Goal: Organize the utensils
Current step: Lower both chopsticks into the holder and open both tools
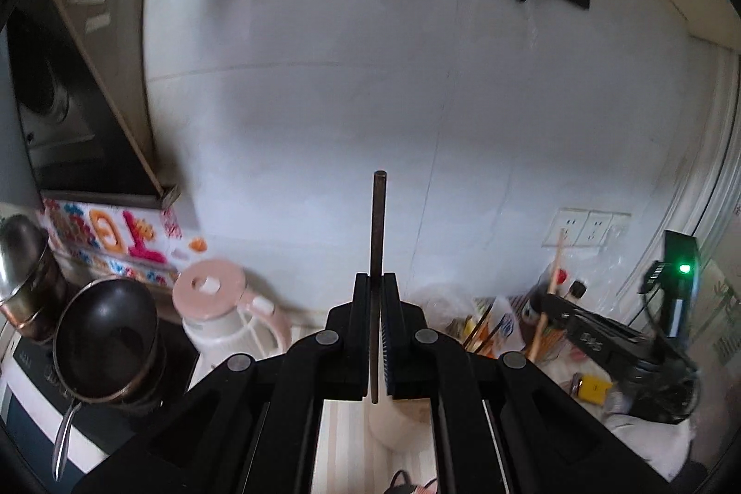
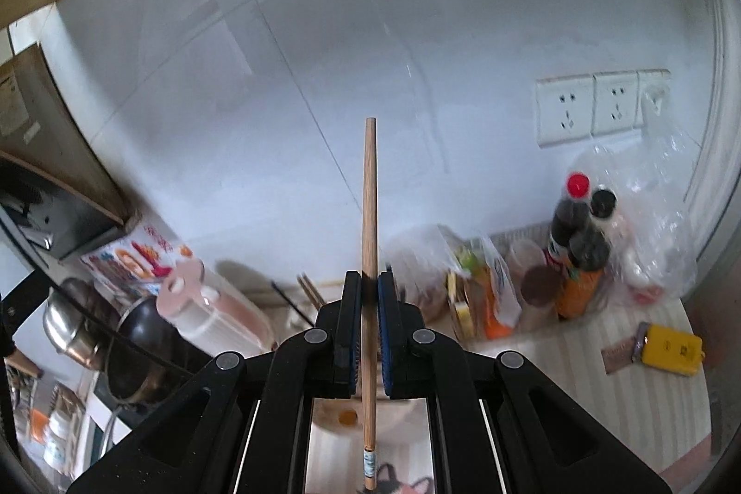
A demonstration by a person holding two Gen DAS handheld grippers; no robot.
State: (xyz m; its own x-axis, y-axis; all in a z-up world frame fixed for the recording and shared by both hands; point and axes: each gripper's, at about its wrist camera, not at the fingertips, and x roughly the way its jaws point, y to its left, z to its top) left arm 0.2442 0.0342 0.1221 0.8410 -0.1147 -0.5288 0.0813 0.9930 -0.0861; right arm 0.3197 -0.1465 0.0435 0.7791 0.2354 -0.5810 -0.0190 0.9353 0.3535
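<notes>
The left gripper (image 1: pixel 375 299) points forward and somewhat downward toward the white tiled wall (image 1: pixel 417 100), its jaws closed almost fully on a dark chopstick (image 1: pixel 379 244) that stands upright between the pads, its top end well above the fingertips and its lower end reaching down behind them. The right gripper (image 2: pixel 369 299) is posed much the same, angled down toward the wall and counter, jaws pinched on a lighter wooden chopstick (image 2: pixel 369 207) that also stands upright, sticking up high past the fingertips and running down between the fingers to a printed band near its bottom end. Both chopsticks are clear of the counter (image 2: pixel 602 392), held in the air. In the left view the right gripper (image 1: pixel 602 336) shows at the right edge, low over the counter's clutter. Below the left gripper sits a pink-lidded kettle (image 1: pixel 222 309), with dark pans (image 1: pixel 106 341) on the stove to its left. Against the wall in the right view stand sauce bottles (image 2: pixel 579 253), plastic bags (image 2: pixel 477 285) and a few more chopsticks (image 2: pixel 310 290) in a holder whose body is hidden; a yellow box (image 2: pixel 667 348) lies on the striped counter.
</notes>
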